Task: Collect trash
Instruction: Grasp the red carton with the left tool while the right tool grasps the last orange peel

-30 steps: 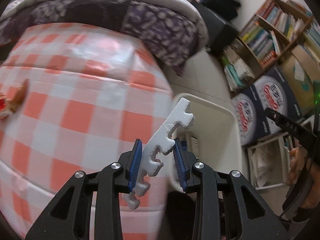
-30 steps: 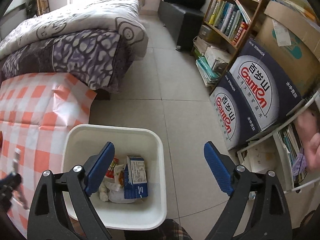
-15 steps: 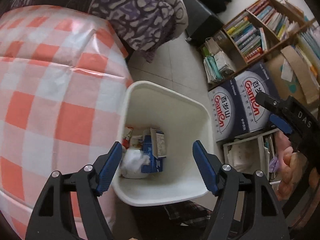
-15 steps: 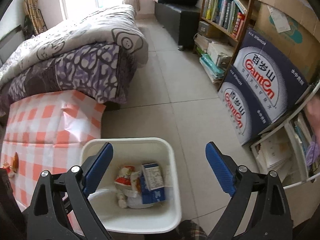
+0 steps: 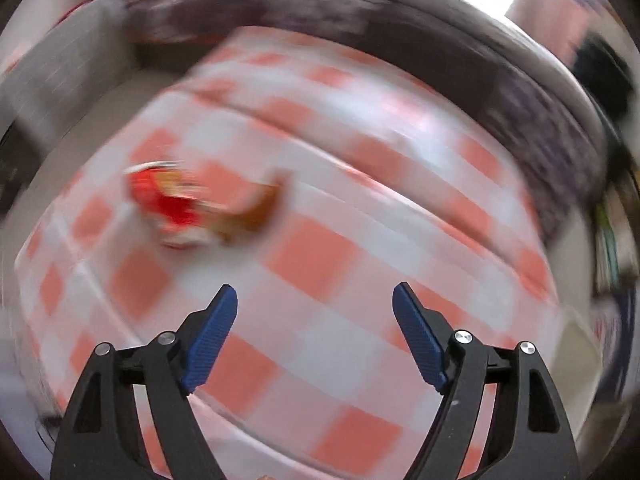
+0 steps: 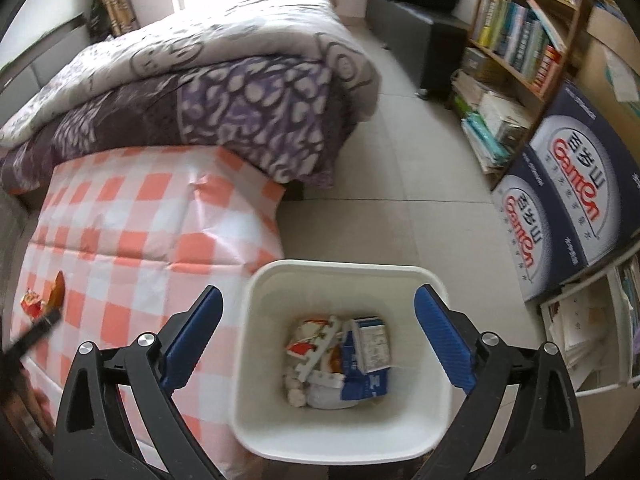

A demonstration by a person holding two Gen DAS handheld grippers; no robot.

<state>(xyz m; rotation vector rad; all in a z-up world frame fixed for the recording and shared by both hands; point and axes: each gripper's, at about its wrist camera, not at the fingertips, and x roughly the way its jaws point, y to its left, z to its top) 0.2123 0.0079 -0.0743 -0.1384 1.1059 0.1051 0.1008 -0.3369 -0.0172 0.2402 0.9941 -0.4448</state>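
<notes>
My left gripper [image 5: 314, 306] is open and empty above the red-and-white checked tablecloth [image 5: 320, 264]; the view is motion-blurred. A red wrapper [image 5: 168, 204] and a brown scrap [image 5: 252, 216] lie on the cloth ahead to the left. My right gripper [image 6: 316, 312] is open and empty over the white bin [image 6: 344, 444]. The bin holds a white foam piece [image 6: 320, 350], a blue-and-white carton [image 6: 368, 360] and other wrappers. The red wrapper [image 6: 32, 302] and the brown scrap [image 6: 58, 288] also show at the left in the right wrist view, next to the left gripper's dark tip [image 6: 34, 330].
A bed with a purple and grey quilt [image 6: 224, 92] stands behind the table. A bookshelf [image 6: 520, 40], stacked books and blue Ganten boxes [image 6: 560, 200] line the right side. Tiled floor [image 6: 400, 184] lies between bed and shelf.
My left gripper opened and dropped the white foam piece into the bin, then swung left over the table towards the red wrapper. My right gripper stayed open over the bin.
</notes>
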